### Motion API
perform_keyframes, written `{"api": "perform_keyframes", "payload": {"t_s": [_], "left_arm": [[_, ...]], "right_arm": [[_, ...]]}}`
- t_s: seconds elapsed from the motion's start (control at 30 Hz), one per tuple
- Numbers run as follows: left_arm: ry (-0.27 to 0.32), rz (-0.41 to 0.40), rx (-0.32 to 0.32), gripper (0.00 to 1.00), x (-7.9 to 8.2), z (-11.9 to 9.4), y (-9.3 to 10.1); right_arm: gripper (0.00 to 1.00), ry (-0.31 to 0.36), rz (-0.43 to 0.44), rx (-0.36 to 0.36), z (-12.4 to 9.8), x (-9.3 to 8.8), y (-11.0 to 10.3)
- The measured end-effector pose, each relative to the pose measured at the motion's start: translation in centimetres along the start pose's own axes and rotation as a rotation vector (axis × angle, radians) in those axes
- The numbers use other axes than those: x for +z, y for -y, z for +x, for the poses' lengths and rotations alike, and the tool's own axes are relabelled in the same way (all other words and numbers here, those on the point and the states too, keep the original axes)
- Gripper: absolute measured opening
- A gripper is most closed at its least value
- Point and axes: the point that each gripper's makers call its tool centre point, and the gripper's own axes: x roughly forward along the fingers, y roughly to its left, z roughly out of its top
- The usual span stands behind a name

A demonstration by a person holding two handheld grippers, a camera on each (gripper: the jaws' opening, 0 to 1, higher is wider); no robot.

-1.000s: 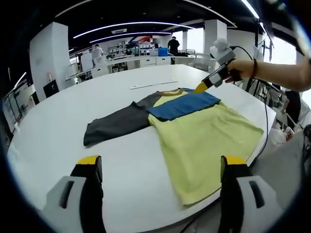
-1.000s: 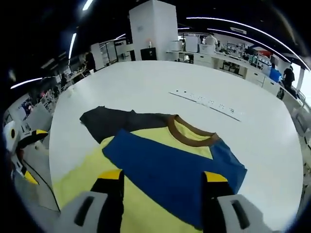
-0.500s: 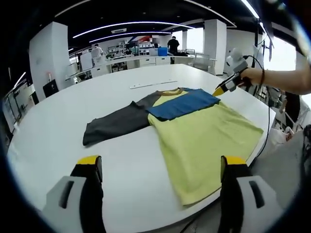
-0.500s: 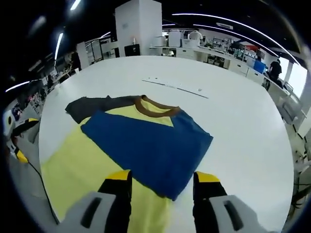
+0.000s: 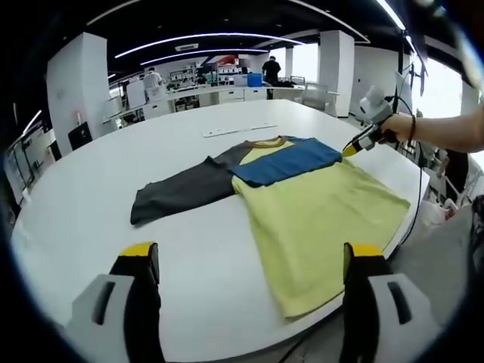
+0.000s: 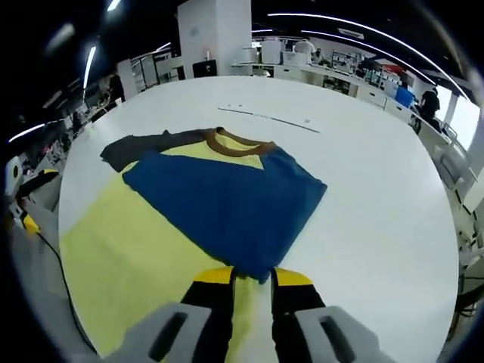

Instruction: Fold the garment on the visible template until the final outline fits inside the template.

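The white table (image 5: pixel 91 204) carries the shirt (image 5: pixel 318 212), spread flat with its blue sleeve (image 6: pixel 219 204) folded across the chest. The right gripper (image 6: pixel 252 278) has since narrowed its jaws onto the blue sleeve's corner. The left gripper (image 5: pixel 249 265) stays wide open near the table's edge.

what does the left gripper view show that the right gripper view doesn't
Left gripper view alone: the dark grey sleeve spread out in full, the yellow shirt body's hem reaching the table edge, and the right tongs seen from outside in a person's hand.

Right gripper view alone: those tongs close up, jaws nearly shut around the corner of the folded blue sleeve.

Both: the yellow, blue and grey T-shirt with brown collar, the white round table, and the thin white strip beyond the collar.
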Motion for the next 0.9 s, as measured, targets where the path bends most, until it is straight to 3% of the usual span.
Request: {"api": "perform_keyframes", "payload": {"t_s": [0.2,0.37,0.57,0.9], "left_arm": [[-0.004,-0.001,-0.002,0.99,-0.1,-0.1,0.0],[-0.005,0.001,-0.002,0.98,-0.1,-0.2,0.0],[-0.009,0.002,0.002,0.98,-0.2,-0.2,-0.1],[-0.026,-0.005,0.012,0.97,-0.8,-0.1,-0.4]], "right_arm": [[0.14,-0.025,0.007,-0.030,0.5,-1.3,0.7],[0.13,0.007,0.040,-0.031,0.8,-0.9,0.7],[0.00,0.025,0.082,-0.049,1.1,-0.5,1.1],[0.00,0.010,0.089,-0.102,0.8,-1.4,3.0]]}}
